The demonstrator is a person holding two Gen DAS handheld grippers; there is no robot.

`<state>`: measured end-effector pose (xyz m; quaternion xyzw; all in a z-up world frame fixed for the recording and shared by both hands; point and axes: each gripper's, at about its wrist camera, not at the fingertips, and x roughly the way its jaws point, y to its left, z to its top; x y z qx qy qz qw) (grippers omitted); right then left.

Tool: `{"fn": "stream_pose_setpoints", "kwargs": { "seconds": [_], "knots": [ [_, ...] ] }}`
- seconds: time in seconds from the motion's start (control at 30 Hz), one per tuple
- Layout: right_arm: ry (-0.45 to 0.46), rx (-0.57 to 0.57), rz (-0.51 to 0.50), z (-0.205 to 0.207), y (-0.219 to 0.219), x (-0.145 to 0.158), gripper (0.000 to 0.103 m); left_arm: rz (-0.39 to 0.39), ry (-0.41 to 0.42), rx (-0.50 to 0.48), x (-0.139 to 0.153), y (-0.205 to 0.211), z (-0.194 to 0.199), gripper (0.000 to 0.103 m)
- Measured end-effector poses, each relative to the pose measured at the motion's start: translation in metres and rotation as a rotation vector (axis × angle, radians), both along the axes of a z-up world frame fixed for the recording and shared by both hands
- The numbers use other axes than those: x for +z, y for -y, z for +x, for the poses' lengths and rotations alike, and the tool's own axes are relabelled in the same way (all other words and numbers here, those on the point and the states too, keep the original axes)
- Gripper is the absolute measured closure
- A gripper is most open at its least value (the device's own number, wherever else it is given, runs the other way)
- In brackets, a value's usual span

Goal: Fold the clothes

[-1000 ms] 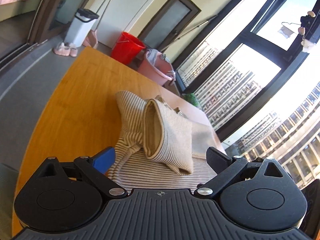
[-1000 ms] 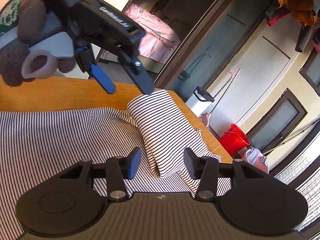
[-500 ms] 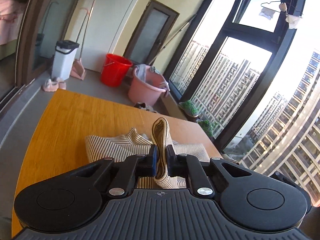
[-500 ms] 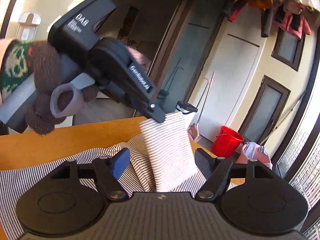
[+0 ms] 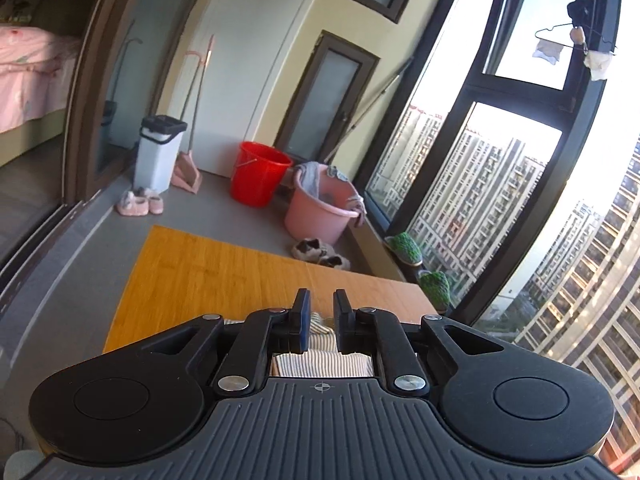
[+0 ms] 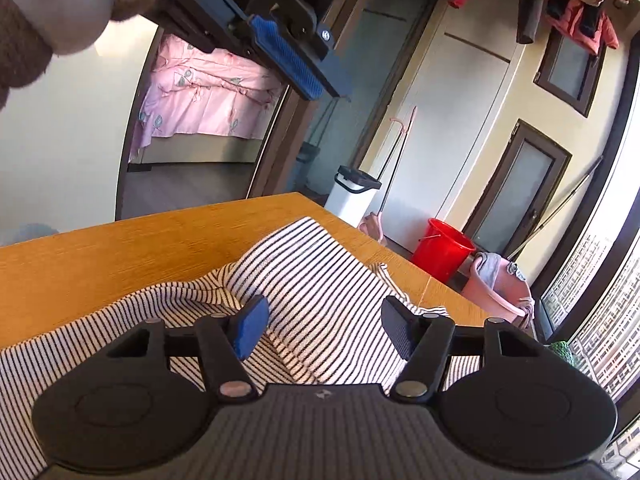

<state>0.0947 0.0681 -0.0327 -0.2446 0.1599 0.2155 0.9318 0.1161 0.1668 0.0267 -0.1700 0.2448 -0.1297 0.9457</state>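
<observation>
We saw the black-and-white striped knit garment [image 6: 320, 304] lying rumpled on the orange wooden surface [image 6: 120, 248], a fold humped toward twelve o'clock. Our right gripper [image 6: 324, 326] hovered above it, jaws wide apart. Our left gripper [image 5: 321, 320] hung raised at eleven o'clock, jaws nearly together with a narrow empty gap, holding nothing.
</observation>
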Motion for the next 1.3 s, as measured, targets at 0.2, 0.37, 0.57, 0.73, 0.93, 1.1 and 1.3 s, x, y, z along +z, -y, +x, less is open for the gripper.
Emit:
{"fn": "stream_pose_setpoints", "kwargs": {
  "seconds": [0.2,0.37,0.57,0.73,0.93,1.1,1.3],
  "knots": [
    [0.036,0.087,-0.078,-0.001,-0.039,-0.006,0.041,-0.034,-0.036,0.041,-0.008,-0.025,-0.003,0.060],
    [0.041,0.149,-0.154,0.007,-0.054,0.006,0.091,-0.050,-0.030,0.078,-0.004,-0.046,-0.011,0.047],
    [-0.012,0.033,0.199,0.047,0.009,0.133,0.095,0.164,0.057,0.046,0.003,-0.023,-0.029,0.009],
    [0.012,0.001,0.406,0.045,0.060,0.207,0.096,0.492,0.111,-0.125,-0.026,0.066,-0.026,0.005],
    [0.034,0.003,0.414,0.030,0.082,0.220,0.096,0.672,0.115,-0.096,-0.061,0.107,0.002,0.037],
    [0.022,-0.024,0.409,0.037,0.094,0.218,0.096,0.674,0.083,-0.042,-0.070,0.106,0.021,0.077],
    [0.050,-0.039,0.465,0.053,0.104,0.216,0.103,0.681,0.107,0.055,-0.053,0.081,0.021,0.082]
  ]
}}
